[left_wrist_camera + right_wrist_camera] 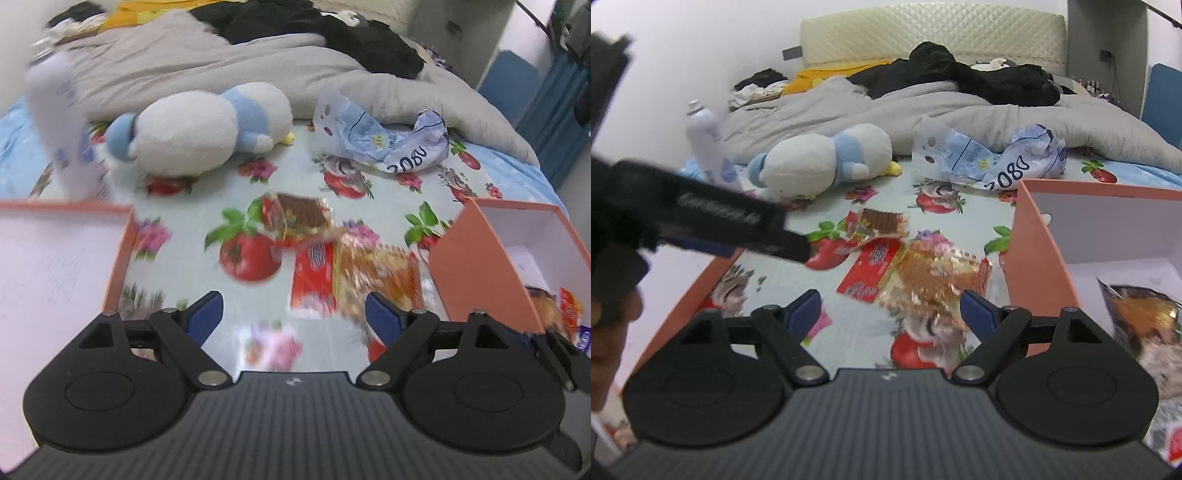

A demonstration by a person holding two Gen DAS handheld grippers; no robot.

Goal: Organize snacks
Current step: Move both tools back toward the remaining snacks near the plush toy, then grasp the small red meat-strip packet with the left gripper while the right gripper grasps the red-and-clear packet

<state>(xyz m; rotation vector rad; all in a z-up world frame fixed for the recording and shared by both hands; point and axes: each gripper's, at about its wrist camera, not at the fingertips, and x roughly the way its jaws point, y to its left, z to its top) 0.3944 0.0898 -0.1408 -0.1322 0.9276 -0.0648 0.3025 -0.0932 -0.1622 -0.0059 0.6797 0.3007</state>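
Snack packets [354,273] – between orange boxes [480,266]

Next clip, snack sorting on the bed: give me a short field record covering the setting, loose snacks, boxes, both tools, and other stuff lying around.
setting: bed sheet printed with fruit and flowers
loose snacks: red packet, gold packet, brown packet, all between the boxes
left box: orange, no contents seen
right box: orange, holds a snack bag
left tool: open, nothing held
right tool: open, nothing held
other: plush toy, spray bottle, crumpled bag, grey blanket
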